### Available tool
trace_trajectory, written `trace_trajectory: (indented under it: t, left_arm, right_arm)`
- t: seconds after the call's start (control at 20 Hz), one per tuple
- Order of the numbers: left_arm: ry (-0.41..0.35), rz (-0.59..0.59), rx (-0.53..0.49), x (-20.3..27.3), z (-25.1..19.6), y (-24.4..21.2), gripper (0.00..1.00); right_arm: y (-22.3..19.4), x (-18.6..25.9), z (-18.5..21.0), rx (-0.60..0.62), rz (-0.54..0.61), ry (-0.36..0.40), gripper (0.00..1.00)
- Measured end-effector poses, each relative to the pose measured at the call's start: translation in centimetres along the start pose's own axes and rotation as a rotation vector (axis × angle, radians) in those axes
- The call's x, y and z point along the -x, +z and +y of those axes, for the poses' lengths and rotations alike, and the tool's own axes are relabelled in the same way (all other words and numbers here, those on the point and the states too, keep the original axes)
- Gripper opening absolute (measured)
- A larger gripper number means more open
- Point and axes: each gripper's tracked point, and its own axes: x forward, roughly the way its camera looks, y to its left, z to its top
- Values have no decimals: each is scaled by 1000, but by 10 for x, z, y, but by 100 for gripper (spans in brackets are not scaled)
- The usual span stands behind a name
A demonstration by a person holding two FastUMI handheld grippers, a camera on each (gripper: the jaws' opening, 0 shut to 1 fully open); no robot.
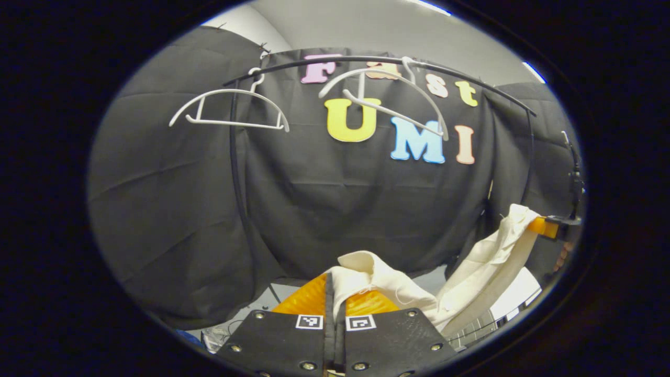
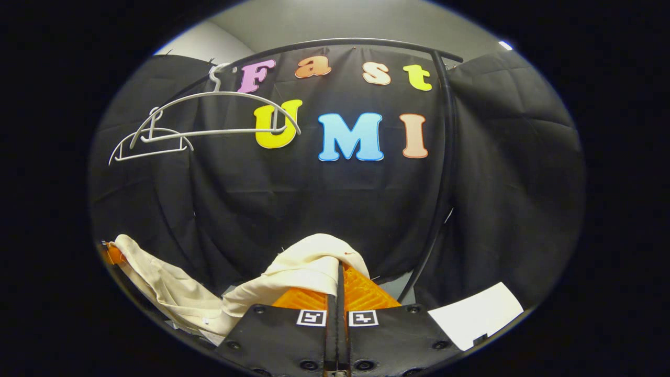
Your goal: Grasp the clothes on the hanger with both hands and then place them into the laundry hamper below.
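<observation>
L gripper (image 1: 335,293) is pressed tight w/ the cream shirt (image 1: 382,285) pinched between its fingers. R gripper (image 2: 339,285) is squeezed tight too, biting another part of the same shirt. The shirt hangs stretched between both, down low, under the black rail (image 1: 377,60). Two white hangers (image 1: 230,107) are up on the rail, bare. In the left gripper view the other gripper shows far right, at the shirt's end.

Cream garment (image 1: 487,272) lower part cut off by edge; left tongs (image 1: 335,293) tips hidden under cloth.
</observation>
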Motion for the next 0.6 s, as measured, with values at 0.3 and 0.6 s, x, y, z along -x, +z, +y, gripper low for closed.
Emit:
trace_trajectory:
  t: [0.3,0.6]
  left_arm:
    - [-75,60,-31,-14,-11,-45,0]
    - [-97,160,-73,-43,-9,-106,1]
  right_arm:
    - [-39,4,59,20,101,60,2]
    - [-107,-11,83,-20,269,85,2]
